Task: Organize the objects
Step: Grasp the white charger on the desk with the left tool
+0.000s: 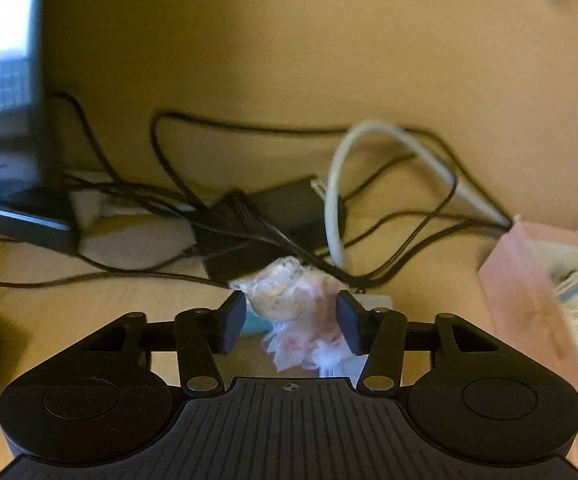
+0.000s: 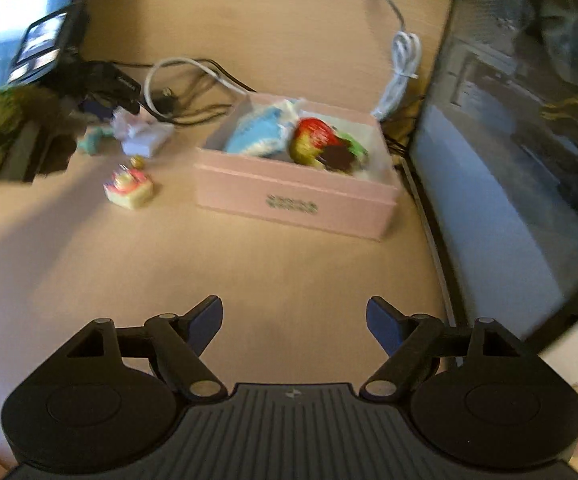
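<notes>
My left gripper (image 1: 291, 312) is closed on a clear crinkled wrapper with a pale round sweet (image 1: 289, 300) inside, held above the wooden desk (image 1: 89, 300). The pink box (image 2: 297, 196) stands mid-desk in the right wrist view and its corner shows at the right of the left wrist view (image 1: 529, 300). It holds a blue-white knitted item (image 2: 261, 132) and a red-yellow-green toy (image 2: 321, 142). My right gripper (image 2: 293, 322) is open and empty, above bare desk in front of the box. A small cake-shaped toy (image 2: 129, 188) lies left of the box.
A tangle of black cables and a power adapter (image 1: 289, 208) lies behind my left gripper, with a white cable loop (image 1: 369, 168). A monitor (image 2: 529, 140) stands at the right, a coiled white cable (image 2: 403, 68) behind the box. A white packet (image 2: 145, 136) and teal piece (image 2: 95, 140) lie left.
</notes>
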`<state>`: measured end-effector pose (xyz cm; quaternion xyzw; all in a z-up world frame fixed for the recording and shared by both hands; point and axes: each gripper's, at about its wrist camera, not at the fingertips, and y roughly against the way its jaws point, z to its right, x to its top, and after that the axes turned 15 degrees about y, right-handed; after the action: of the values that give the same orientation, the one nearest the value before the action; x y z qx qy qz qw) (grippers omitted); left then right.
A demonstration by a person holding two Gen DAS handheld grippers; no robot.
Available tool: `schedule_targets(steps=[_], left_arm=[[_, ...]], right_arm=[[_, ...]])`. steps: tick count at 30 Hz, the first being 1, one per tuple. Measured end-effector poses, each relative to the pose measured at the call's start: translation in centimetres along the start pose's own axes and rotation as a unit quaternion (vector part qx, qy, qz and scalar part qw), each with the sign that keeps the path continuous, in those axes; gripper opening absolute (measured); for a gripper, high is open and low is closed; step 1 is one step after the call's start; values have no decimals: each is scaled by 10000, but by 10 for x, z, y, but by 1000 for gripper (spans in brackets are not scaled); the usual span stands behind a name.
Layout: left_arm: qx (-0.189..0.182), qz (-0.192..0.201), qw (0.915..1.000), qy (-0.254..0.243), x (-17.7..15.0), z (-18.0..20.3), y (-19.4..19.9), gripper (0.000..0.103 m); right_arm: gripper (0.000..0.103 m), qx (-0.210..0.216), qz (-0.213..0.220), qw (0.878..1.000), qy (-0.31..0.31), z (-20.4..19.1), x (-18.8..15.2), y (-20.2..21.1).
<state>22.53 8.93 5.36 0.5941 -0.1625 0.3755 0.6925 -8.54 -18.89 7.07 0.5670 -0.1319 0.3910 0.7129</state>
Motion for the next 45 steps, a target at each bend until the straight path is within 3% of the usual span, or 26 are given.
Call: schedule_targets(steps=[3,6,9,12,15,19,20,23,27,29,31,33,34,37,41,45], left_arm=[[-10,8,9998,-212,-11,8,-2,47],[-318,-236,9988,-291,-24,11,11,43],[-570,-406,9967,-420,-40,10,26,43],[-763,-701,9944,-212,-55,0,45,43],[-1048,-1104,9883,-67,-71,-14,64,43],[-1323,-1515,9785,-453,-91,-24,93,44],[-1146,-1348,9827,-547,-94,-27,101,44],[-333,-214,9987,-333,-90,-45,128,42],[234,464,9959,735,-67,-83,145,41],[88,459,9956,809,-64,-89,152,41],[-640,136,9969,440,-67,-80,157,41],[-1424,-424,9885,-270,-79,-57,157,42],[-1624,-644,9826,-623,-89,-43,156,44],[-1581,-722,9761,-1307,-112,-14,149,45],[-1373,-951,9725,-1625,-123,4,127,44],[-1028,-648,9659,-2285,-134,16,115,46]], right_arm=[[81,-41,-185,9996,-212,10,-9,-3],[81,-55,-267,9989,-385,18,-12,-8],[81,43,-189,9990,-406,18,-6,-14],[81,188,-26,9995,-245,10,7,-18],[81,363,125,9992,-79,-1,21,-21],[81,517,259,9983,87,-15,31,-21],[81,530,277,9981,112,-17,32,-20],[82,492,300,9983,115,-21,34,-19],[83,511,293,9982,68,-24,35,-20],[83,527,281,9982,106,-27,34,-20],[83,554,353,9977,159,-31,32,-15],[85,596,363,9975,137,-34,32,-15],[85,620,347,9974,129,-35,32,-16],[85,590,375,9974,200,-39,33,-14],[85,504,500,9971,277,-40,27,-5],[85,405,412,9983,69,-30,18,-4]])
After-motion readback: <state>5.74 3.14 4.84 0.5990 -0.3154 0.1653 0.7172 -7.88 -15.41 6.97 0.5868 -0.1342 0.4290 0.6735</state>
